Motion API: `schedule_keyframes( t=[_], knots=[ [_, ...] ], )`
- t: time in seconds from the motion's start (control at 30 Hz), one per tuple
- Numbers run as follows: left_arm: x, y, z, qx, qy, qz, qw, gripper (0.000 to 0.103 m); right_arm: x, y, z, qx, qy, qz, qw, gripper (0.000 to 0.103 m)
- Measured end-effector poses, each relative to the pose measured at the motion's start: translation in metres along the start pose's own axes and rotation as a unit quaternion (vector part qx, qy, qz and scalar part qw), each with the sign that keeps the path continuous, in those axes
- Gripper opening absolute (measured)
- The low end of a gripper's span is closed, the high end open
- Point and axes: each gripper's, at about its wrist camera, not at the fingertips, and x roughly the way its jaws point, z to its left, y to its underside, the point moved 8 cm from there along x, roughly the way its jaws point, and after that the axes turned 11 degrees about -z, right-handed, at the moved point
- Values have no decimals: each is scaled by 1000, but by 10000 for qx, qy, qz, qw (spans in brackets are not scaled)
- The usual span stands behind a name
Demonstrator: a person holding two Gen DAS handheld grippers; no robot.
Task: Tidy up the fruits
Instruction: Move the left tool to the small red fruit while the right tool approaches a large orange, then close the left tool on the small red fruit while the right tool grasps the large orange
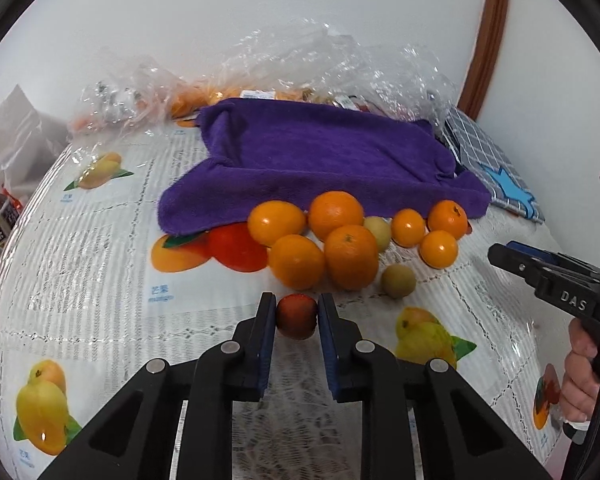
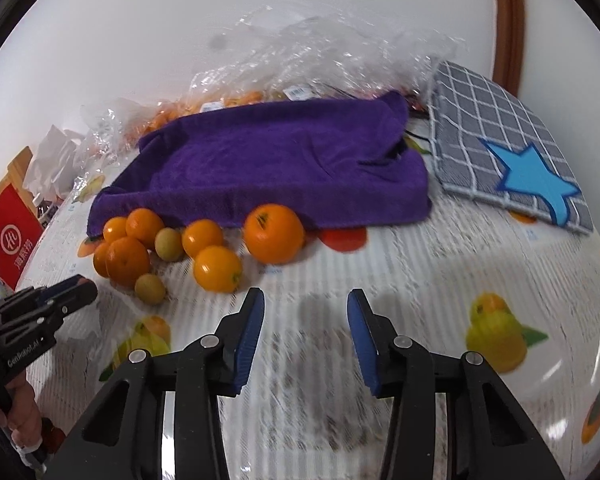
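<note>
- Left gripper [image 1: 297, 318] clamped on a small round dark-red fruit [image 1: 296, 317], blue pads pressing on both sides, near the front edge of the fruit-printed plastic tablecloth [image 1: 100, 240].
- Held only across the fruit's middle; could squirt out forward if squeezed harder, or bruise if soft.
- Right gripper [image 2: 306, 330] with fingers apart and nothing between them, hanging above bare tablecloth, right of the fruit pile.
- Just beyond the held fruit: cluster of round orange citrus [image 1: 350, 256] and two small yellow-green fruits [image 1: 398, 281], several touching; a careless lift or forward swing could knock one and set the rest rolling.
- Nearest danger for the right gripper: the large orange [image 2: 273, 239] and a smaller one [image 2: 217, 268] to its far left.
- Folded purple towel [image 1: 320, 164] behind the pile blocks rolling far, not sideways.
- Clear crumpled plastic bags [image 1: 300, 60] at the far edge; destination for sorting not evident.
</note>
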Motion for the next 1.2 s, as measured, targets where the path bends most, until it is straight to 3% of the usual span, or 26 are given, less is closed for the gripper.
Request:
schedule_keyframes(
  t=[0.23, 0.4, 0.87, 1.2],
  knots=[
    [0, -5, 23, -663, 167, -124, 9976, 21, 20, -15, 7, 1, -148, 10, 9999, 43],
    [4, -2, 29, -846, 179, -77, 9962, 21, 36, -20, 13, 208, -444, 137, 9987, 41],
    [8, 0, 27, -956, 373, 21, 9947, 21, 73, -18, 16, 198, -371, 509, 9978, 43],
    [6, 0, 29, -986, 402, -48, 9943, 21, 61, -14, 5, 266, -358, 339, 9984, 42]
  ],
)
